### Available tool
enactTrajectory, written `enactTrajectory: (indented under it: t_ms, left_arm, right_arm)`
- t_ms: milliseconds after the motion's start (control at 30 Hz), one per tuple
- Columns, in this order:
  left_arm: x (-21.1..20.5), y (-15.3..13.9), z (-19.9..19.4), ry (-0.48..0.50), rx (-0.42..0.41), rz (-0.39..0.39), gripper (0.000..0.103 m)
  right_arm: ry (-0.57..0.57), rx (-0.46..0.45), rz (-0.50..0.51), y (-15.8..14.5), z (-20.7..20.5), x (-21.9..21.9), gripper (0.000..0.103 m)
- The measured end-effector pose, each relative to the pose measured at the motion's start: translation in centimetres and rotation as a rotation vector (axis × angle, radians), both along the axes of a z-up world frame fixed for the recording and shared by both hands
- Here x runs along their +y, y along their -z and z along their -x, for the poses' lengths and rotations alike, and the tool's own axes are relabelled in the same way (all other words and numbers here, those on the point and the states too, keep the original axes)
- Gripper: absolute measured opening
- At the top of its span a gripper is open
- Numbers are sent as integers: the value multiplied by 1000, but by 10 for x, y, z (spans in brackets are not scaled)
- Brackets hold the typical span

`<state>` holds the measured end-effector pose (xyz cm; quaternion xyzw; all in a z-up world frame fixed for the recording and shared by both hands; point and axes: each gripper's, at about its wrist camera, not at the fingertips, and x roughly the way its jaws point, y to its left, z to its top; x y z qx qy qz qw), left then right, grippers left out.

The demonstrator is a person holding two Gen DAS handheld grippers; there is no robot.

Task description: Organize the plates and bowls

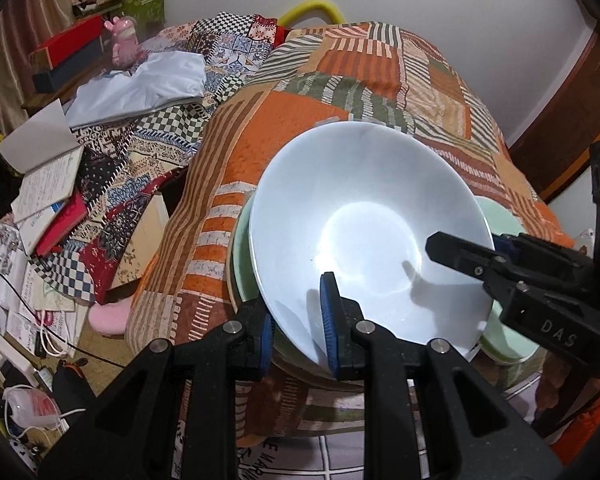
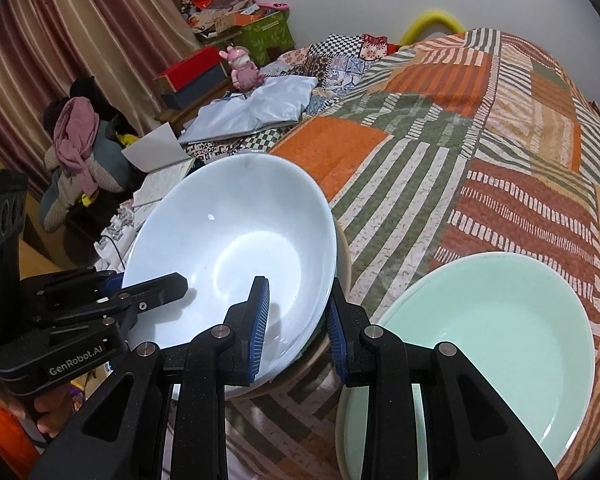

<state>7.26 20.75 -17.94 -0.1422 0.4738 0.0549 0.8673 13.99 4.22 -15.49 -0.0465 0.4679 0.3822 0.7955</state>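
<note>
White bowl (image 1: 364, 216) is gripped from both sides rn. Left gripper (image 1: 300, 320) is clamped on the near rim, one blue pad inside the bowl, the other outside under it. Right gripper (image 2: 296, 320) is clenched on the opposite rim the same way, w/ one pad inside and one outside. In the left view the right gripper is seen reaching in from the right edge.

Bowl is tilted and sits over a stack w/ a green rim (image 1: 240, 248) showing beneath it, at the near edge of the patchwork quilt (image 1: 340, 76). Can't tell if it's touching the stack or held just above.

Green plate (image 2: 500, 328) lies on the quilt just beside the bowl, to its right in the right view.

Books (image 1: 48, 192) and a pink figurine (image 1: 123, 42) are seen further back left.
</note>
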Motion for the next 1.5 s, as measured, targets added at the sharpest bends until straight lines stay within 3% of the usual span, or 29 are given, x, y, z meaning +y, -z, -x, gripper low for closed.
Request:
enactTrajectory:
  t_ms: [700,800,1067,1233,1500]
  left_arm:
    - [-2,-2,-2,18,22,0,21]
    - [-5,-4,-1,24,22,-8,29]
    - [-4,-11,0,14,28,-10,34]
    - [-14,-23,4,39,-7,-52,48]
    - [-1,-36,17,-5,-48,-83,48]
  right_arm:
    - [-11,-8,4,-1,4,-8,27]
    - [-6,-8,4,-1,5,-10,27]
    - [-4,-6,-3,0,8,-15,27]
    - [-17,-26,-12,-5,11,-15,27]
    - [-5,-38,-12,-8,9,-23,27]
